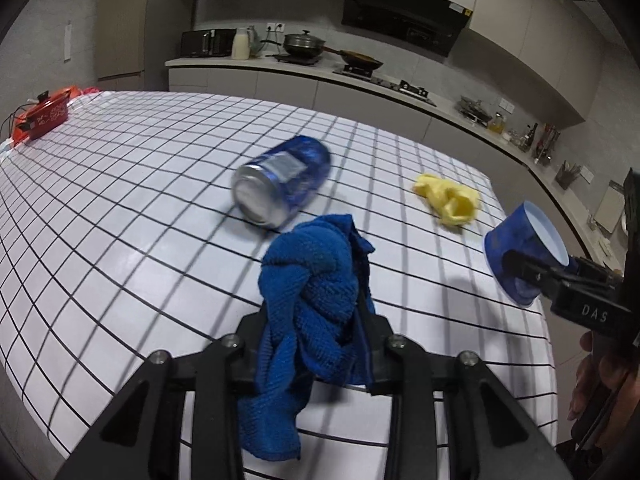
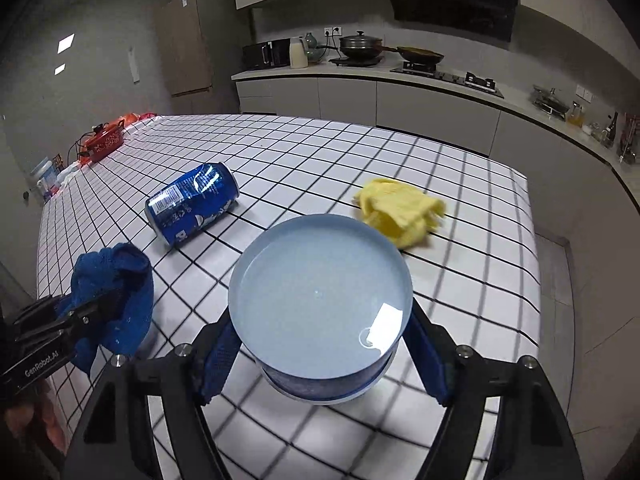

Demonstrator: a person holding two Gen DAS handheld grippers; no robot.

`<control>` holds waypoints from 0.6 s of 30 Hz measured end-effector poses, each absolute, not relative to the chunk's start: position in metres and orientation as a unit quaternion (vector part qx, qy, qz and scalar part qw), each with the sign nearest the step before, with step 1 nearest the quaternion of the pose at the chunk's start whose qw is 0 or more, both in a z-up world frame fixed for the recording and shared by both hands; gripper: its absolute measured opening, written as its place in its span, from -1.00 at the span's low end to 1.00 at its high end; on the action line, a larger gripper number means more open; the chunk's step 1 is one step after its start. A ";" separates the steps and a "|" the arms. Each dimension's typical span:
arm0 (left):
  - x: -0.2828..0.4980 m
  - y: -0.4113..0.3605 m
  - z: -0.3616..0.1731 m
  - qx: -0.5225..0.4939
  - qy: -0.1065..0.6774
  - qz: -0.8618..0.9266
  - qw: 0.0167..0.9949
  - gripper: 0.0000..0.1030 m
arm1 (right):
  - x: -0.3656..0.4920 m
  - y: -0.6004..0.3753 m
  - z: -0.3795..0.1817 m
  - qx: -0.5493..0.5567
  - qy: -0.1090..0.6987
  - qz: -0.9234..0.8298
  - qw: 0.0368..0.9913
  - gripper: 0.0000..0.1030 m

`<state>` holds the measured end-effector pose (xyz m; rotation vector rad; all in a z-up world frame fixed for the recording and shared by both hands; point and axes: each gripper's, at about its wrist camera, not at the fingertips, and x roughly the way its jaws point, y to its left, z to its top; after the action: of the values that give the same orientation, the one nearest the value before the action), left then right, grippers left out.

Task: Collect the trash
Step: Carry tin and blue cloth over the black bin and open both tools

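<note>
Cloth and cup are both up off the checked table, the left gripper clamped on the blue cloth, the right gripper squeezing the blue cup, so carry level and avoid crushing the cup.

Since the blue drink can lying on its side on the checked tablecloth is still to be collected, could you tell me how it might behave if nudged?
The blue drink can lies on its side, so a nudge across its length would probably set it rolling over the flat checked tablecloth. Its glossy metal skin may slip between jaws. It looks undented; whether it is empty cannot be told.
</note>
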<state>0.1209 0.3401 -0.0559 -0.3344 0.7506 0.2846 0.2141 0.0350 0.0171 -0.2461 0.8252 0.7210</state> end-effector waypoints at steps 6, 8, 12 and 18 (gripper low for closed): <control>0.125 0.278 -0.044 -0.142 0.362 0.100 0.916 -0.31 | 0.205 -0.039 0.030 -0.098 0.388 0.317 0.860 0.51; 0.126 0.254 -0.040 -0.136 0.362 0.082 0.919 -0.31 | 0.201 -0.071 0.033 -0.094 0.388 0.301 0.866 0.51; 0.131 0.200 -0.035 -0.119 0.365 0.038 0.922 -0.31 | 0.195 -0.130 0.038 -0.084 0.391 0.272 0.875 0.51; 0.138 0.120 -0.033 -0.092 0.372 -0.027 0.923 -0.31 | 0.183 -0.219 0.041 -0.067 0.397 0.219 0.889 0.52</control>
<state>0.1385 0.1198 -0.0334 -0.1897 0.7639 -0.0554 0.1834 -0.2190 0.0413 -0.1401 0.8251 0.4555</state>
